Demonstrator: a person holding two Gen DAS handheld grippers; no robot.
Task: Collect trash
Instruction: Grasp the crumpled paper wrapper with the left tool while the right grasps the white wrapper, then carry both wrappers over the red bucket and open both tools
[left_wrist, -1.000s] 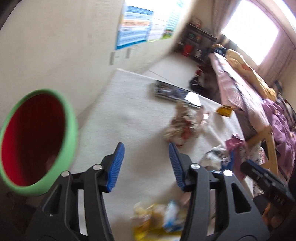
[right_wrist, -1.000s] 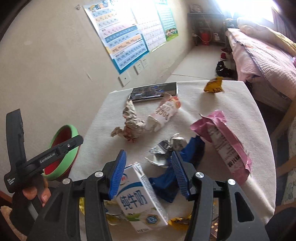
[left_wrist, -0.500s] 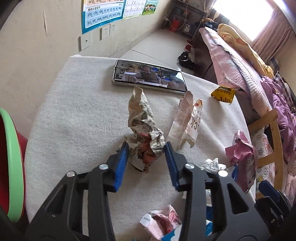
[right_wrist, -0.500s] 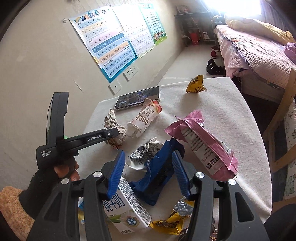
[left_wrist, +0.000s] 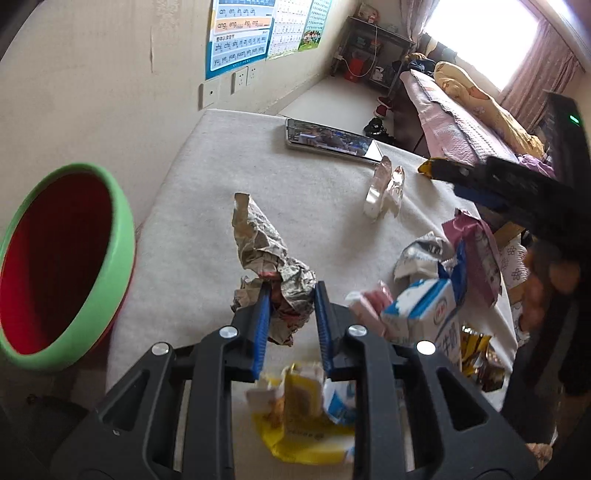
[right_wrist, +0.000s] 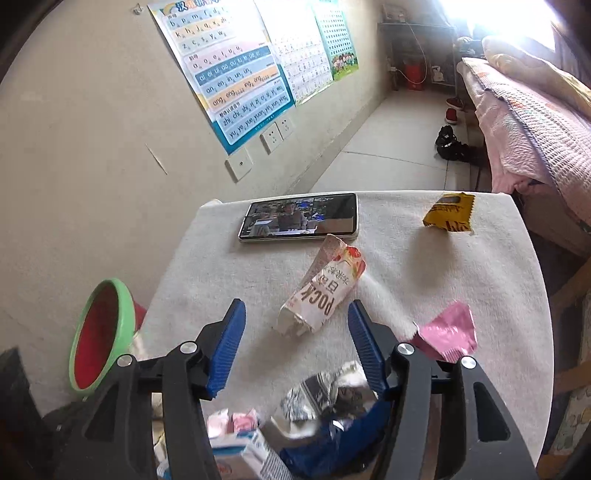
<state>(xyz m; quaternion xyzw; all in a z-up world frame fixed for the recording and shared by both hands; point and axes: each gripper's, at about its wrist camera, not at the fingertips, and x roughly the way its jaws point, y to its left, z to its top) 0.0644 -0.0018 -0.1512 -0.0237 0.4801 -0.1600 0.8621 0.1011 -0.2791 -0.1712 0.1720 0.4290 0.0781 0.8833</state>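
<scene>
Between the blue pads of my left gripper (left_wrist: 291, 295) sits a crumpled newspaper wad (left_wrist: 266, 247); the jaws are closing and the pads press on its lower part. To the left of the table stands a red bin with a green rim (left_wrist: 122, 236). My right gripper (right_wrist: 295, 308) hovers over the table, its jaws opening, pads well apart. A white and red snack wrapper (right_wrist: 325, 291) lies on the cloth just ahead, in line with the gap and untouched. The bin's green rim (right_wrist: 125, 314) shows at the lower left in the right wrist view.
A phone (right_wrist: 299, 218) lies at the table's far edge, with a yellow wrapper (right_wrist: 448, 216) to its right. A pink wrapper (right_wrist: 448, 332), silver foil (right_wrist: 325, 395), a blue packet (right_wrist: 332, 443) and a milk carton (left_wrist: 424, 314) crowd the near side. A bed stands on the right.
My left gripper came in over the newspaper wad, shut on it and drew back toward the bin. The right gripper slid forward from the milk carton to the white wrapper and widened.
</scene>
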